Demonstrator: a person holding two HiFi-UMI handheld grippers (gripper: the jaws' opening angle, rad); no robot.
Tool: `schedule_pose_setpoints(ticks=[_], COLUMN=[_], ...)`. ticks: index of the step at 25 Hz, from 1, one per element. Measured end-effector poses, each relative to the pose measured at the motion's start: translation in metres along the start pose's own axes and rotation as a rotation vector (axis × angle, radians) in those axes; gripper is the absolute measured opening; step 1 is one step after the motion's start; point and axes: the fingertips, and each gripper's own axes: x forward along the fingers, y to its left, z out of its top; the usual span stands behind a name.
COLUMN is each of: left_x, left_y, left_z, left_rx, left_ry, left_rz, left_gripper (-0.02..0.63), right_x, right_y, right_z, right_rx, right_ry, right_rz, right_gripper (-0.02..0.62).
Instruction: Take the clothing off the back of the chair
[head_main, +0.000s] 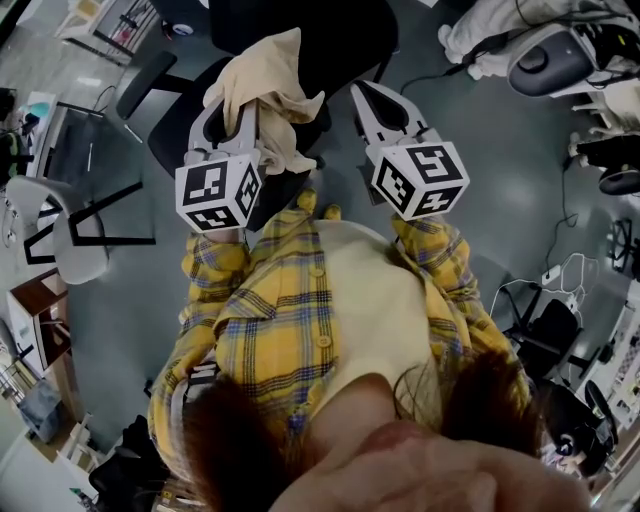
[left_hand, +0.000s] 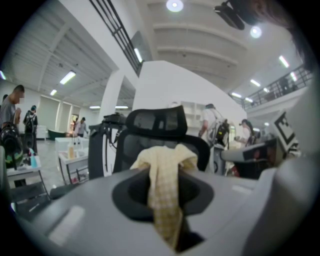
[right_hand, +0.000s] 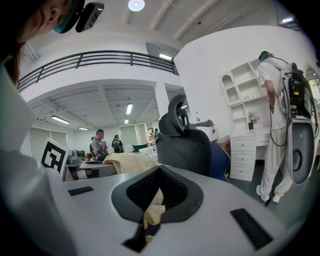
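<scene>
Nearest to you in the head view, your yellow plaid shirt (head_main: 280, 330) fills the lower frame, with both grippers held out level ahead of it, side by side and apart.

Your left gripper (head_main: 238, 118), with its marker cube (head_main: 218, 195) facing up, has its jaws clamped on the cream clothing (head_main: 265, 75). The left gripper view shows the fabric pinched in a narrow band between the jaws, bunching above the tips and trailing down through the slot below. In the head view the rest of it drapes over and beside the left jaws.

Your right gripper (head_main: 362, 95) sits just to the right of the clothing and is closed, its tips meeting in a point with nothing held at them. In the right gripper view a scrap of pale checked fabric shows in the slot behind the tips; you can't tell from that whether it is caught there or only seen through the gap.

Just past the jaws stands the black mesh chair (head_main: 345, 35), headrest up. The clothing hangs in front of the chair's back; whether it touches the top edge is unclear.

Farther off, a person in white (right_hand: 275, 100) faces white drawers (right_hand: 245, 155).
</scene>
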Motion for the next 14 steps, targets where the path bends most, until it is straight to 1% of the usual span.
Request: schedule_pose_setpoints(ticks=[10,14], left_x=[-0.006,-0.011], left_y=[-0.005,0.0], left_z=[0.008,0.007], left_rx=[0.004,0.0], left_ry=[-0.029,-0.031], left_rz=[-0.01,-0.011], left_gripper=[0.078,0.078], right_x=[-0.007,-0.007], right_y=[0.0,0.005], right_z=[0.003,0.0], right_rx=[-0.007,-0.003], right_ry=[-0.004,0.002], right_rz=[-0.004,-0.005], right_gripper=[0.012,0.012])
